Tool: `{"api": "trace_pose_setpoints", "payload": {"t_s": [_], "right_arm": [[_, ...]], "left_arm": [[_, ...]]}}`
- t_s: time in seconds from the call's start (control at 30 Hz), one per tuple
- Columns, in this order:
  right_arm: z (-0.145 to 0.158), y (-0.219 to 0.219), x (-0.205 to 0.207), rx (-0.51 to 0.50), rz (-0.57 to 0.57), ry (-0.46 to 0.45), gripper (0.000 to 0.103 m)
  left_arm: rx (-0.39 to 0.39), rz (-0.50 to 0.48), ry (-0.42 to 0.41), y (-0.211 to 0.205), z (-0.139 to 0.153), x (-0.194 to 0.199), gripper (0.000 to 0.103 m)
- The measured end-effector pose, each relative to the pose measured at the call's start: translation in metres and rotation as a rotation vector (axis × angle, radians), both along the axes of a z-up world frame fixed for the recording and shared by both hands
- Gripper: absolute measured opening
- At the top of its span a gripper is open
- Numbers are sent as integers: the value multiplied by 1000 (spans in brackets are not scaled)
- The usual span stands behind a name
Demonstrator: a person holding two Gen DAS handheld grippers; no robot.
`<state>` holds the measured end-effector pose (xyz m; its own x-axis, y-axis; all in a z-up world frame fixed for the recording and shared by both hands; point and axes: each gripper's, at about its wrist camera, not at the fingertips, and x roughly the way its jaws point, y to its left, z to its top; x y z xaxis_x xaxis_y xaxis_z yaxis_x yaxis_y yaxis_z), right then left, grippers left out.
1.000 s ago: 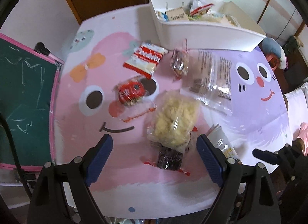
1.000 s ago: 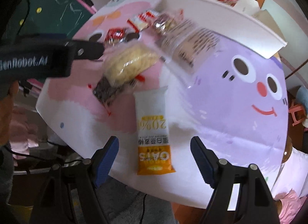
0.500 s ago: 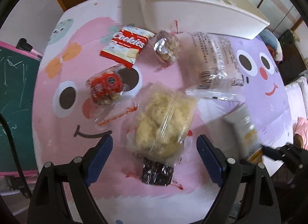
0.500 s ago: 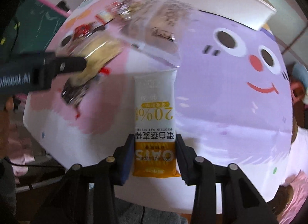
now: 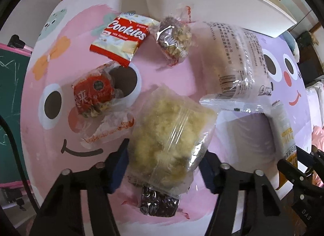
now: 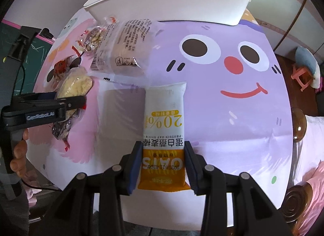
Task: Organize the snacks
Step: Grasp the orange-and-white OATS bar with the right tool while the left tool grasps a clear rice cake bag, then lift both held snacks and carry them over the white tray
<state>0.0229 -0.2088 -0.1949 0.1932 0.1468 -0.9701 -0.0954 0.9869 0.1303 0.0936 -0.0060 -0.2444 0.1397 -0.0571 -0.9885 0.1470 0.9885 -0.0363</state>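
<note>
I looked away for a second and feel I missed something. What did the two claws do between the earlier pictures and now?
Both closed in. The right claw, wide open around the oat stick packet a second ago, shut on its orange end. The left claw moved forward and narrowed onto the yellow crumbly snack bag, apparently gripping it. The cookies packet, the other snacks and the white bin stayed where they were.

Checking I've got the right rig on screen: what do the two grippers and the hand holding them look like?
Both the left gripper and right gripper are black, riveted linkages with dark blue finger pads. White "GenRobot.AI" lettering marks the left one's side, a black cable trails beside it, and bare fingers wrap its handle.
</note>
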Motion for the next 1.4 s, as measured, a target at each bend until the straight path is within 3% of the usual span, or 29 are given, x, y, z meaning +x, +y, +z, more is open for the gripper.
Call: {"api": "trace_pose_setpoints", "payload": {"t_s": [0.33, 0.77, 1.03, 1.4], "right_arm": [[22, -7, 2, 22, 8, -23, 39], [70, -25, 5, 111, -6, -76, 38], [128, -30, 24, 161, -2, -204, 38], [214, -32, 93, 102, -7, -435, 38]], "left_arm": [[-3, 30, -31, 4, 15, -1, 48], [-124, 70, -160, 14, 111, -26, 47], [-174, 29, -258, -3, 172, -13, 47], [-185, -1, -375, -25, 234, 59, 47]]}}
